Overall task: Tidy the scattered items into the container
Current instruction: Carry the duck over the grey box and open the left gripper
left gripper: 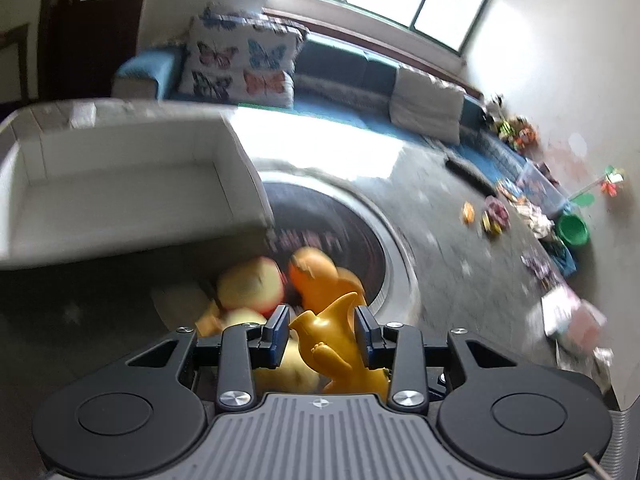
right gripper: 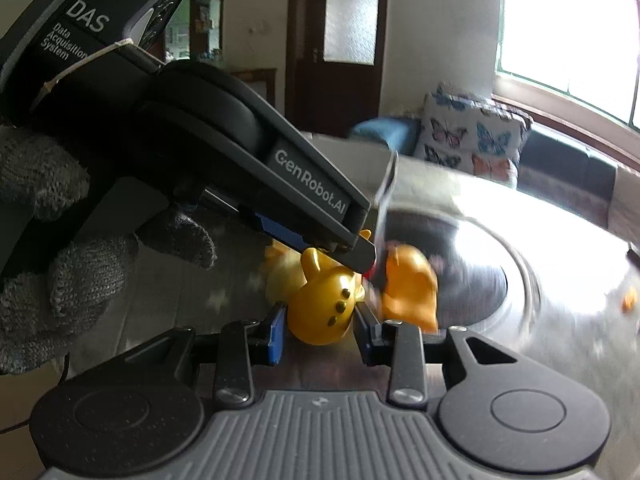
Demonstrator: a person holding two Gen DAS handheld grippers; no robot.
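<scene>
My left gripper (left gripper: 322, 326) is shut on a yellow-orange plastic toy figure (left gripper: 332, 344), its body between the blue pads. More toys lie just ahead: a yellow and red plush (left gripper: 252, 284) and an orange toy (left gripper: 316, 270). A white rectangular container (left gripper: 120, 184) sits to the upper left, blurred. My right gripper (right gripper: 320, 326) has its pads on both sides of a yellow bear-face toy (right gripper: 326, 308). The left gripper's body (right gripper: 240, 168) crosses the right wrist view from upper left, its tip over the toys. An orange toy (right gripper: 412, 284) lies beside the bear.
A round patterned rug (left gripper: 340, 232) covers the grey floor. A blue sofa with a butterfly cushion (left gripper: 244, 64) stands at the back. Scattered toys, a green bowl (left gripper: 574, 230) and boxes line the right wall. A gloved hand (right gripper: 60, 260) holds the left gripper.
</scene>
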